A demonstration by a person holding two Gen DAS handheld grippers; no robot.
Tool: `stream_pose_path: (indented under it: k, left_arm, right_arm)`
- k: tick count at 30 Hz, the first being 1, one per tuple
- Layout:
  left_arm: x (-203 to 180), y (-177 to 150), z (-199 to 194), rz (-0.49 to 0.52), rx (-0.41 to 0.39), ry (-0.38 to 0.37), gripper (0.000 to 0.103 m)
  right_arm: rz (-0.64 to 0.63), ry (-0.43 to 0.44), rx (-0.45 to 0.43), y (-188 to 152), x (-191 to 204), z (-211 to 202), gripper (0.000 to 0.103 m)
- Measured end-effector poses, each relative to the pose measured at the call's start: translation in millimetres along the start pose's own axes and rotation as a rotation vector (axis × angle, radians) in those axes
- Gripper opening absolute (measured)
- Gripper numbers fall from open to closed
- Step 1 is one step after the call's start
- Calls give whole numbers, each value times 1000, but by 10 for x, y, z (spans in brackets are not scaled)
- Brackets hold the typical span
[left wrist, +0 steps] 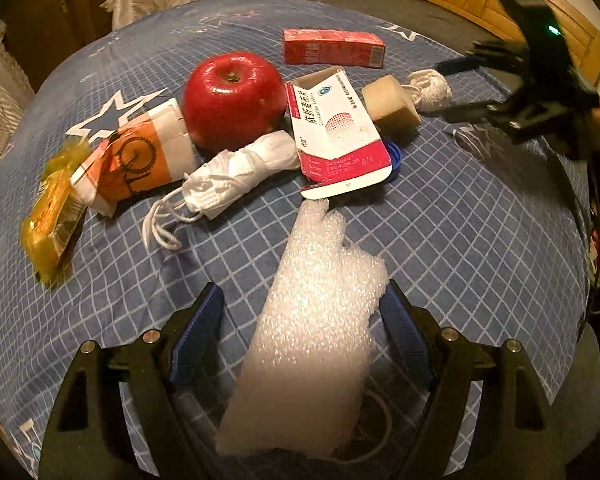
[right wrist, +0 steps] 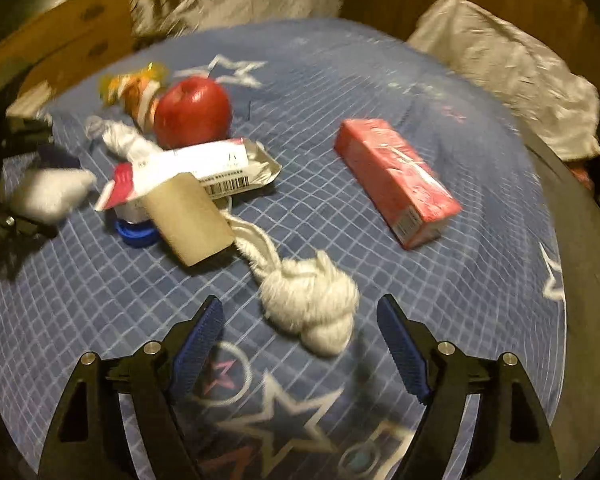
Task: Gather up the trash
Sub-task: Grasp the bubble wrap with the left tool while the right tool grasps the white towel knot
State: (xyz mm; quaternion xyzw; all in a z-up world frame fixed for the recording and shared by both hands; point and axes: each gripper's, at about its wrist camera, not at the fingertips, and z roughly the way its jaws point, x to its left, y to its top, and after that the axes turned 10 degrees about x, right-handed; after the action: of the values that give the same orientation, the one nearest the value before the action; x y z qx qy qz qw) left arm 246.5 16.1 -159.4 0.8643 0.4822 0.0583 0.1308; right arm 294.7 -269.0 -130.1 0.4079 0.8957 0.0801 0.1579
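Your left gripper [left wrist: 302,308] stands wide around the white, pebbly, translucent bubble wrap [left wrist: 312,320], right pad touching; your right gripper [right wrist: 300,320] gapes wide behind the knotted white rag [right wrist: 308,300].

Left wrist view: right gripper [left wrist: 452,88] at upper right smeared by motion, fingers indistinct, state unreadable. Foam sheet [left wrist: 312,340] hides cloth between left gripper's [left wrist: 302,308] pads; lower end out of focus. Blue cap [left wrist: 396,156] mostly hidden under medicine box [left wrist: 336,132]. Yellow wrapper [left wrist: 52,216] at left blurred, print illegible.

Right wrist view: whole frame motion-blurred. Left gripper [right wrist: 40,168] cut off by left edge, partly behind foam. Wrapper and paper cup [right wrist: 140,96] upper left partly behind apple [right wrist: 192,112]. White bags [right wrist: 512,72] along top and right streaked, w/ edges cropped.
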Motion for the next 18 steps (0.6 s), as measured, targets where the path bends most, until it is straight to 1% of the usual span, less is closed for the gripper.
stream_pose_path:
  k: [2,4,5,6,7,8,9,13,16,17,18]
  left_arm:
    - [4,39,24,4,4,-5,77]
    - [2,68,37,6,4,-3,77]
    - [0,63,38,10,-2,2,71]
    - [-2,72,42,11,-8,9,63]
    - [2,76,35,7,-15,11,58]
    - [11,56,18,2,-21,6,48]
    - [11,48,0,-8,-29,4,43]
    - [-50,-98,-46,-34,-64,41,42]
    - [-78,-276,-130,-78,-104,53,42]
    - [-75,-337,-164,-99,-117,50,42]
    - [-64,-374,-189,-115,-126,47,42]
  right_arm:
    - [-33,22,32,78,-11,93,80]
    - [-47,43,50,133,-20,178,77]
    - [-45,63,56,151,-26,205,70]
    - [-39,70,55,153,-18,204,66]
    - [-29,69,47,151,-16,196,62]
    - [-13,61,39,142,-20,184,52]
    - [0,49,33,136,-12,169,48]
    - [81,19,-19,-21,48,80,45]
    - [171,-12,-64,-218,111,-49,44]
    - [227,-23,-93,-302,151,-126,44]
    - [254,-26,-106,-341,175,-151,44]
